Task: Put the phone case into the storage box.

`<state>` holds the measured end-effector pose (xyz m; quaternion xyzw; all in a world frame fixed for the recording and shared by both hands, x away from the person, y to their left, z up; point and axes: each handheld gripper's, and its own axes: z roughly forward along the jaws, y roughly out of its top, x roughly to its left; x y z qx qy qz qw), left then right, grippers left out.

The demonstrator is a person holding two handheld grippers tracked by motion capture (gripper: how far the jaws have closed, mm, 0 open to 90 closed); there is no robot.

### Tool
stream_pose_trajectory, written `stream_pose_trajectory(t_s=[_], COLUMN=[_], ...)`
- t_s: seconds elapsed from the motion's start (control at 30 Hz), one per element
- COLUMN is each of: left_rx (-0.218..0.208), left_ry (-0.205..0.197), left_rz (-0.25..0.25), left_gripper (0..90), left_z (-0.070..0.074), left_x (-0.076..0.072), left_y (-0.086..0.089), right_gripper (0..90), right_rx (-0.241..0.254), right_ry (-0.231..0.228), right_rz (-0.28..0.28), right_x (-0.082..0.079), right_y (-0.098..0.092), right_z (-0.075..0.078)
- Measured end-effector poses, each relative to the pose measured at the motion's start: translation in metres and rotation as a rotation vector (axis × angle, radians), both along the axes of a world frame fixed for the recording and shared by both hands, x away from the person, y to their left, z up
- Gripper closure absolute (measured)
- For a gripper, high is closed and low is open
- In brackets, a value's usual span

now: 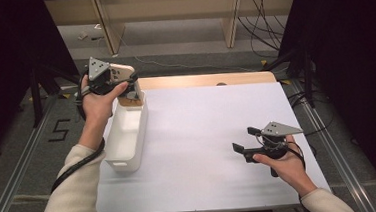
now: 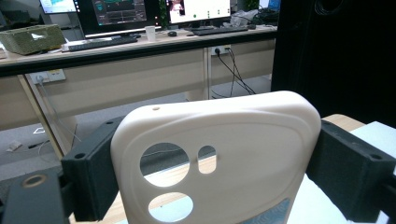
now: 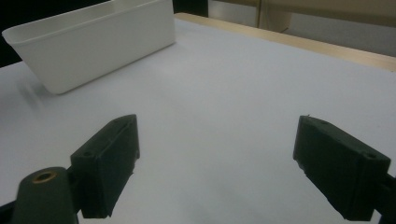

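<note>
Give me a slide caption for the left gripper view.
Left tool clamps a cream phone case upright, desks and monitors behind.

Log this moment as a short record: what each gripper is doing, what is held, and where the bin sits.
left gripper: jaws closed on the two sides of the phone case, raised above the bin's far end
phone case: cream, camera cutouts visible, standing upright between the jaws
right gripper: jaws open, nothing between them, low over the white table
bin: white, long, at the table's left edge; its inside is mostly hidden
contact: right gripper is apart from the bin
</note>
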<state>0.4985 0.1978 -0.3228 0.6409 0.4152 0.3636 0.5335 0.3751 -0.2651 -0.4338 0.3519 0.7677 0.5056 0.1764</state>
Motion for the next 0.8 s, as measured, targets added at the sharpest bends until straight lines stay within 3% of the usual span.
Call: stream_pose_trajectory(t_s=[0.8], left_rx=[0.001], left_ry=[0.016], left_rz=[0.016], left_gripper=[11.5], left_z=[-0.005], left_x=[0.011], left_y=[0.005], right_gripper=[15.4], right_rx=[0.0], right_ry=[0.0], right_rz=[0.002], right_x=[0.0], right_y=[0.0], right_z=[0.0])
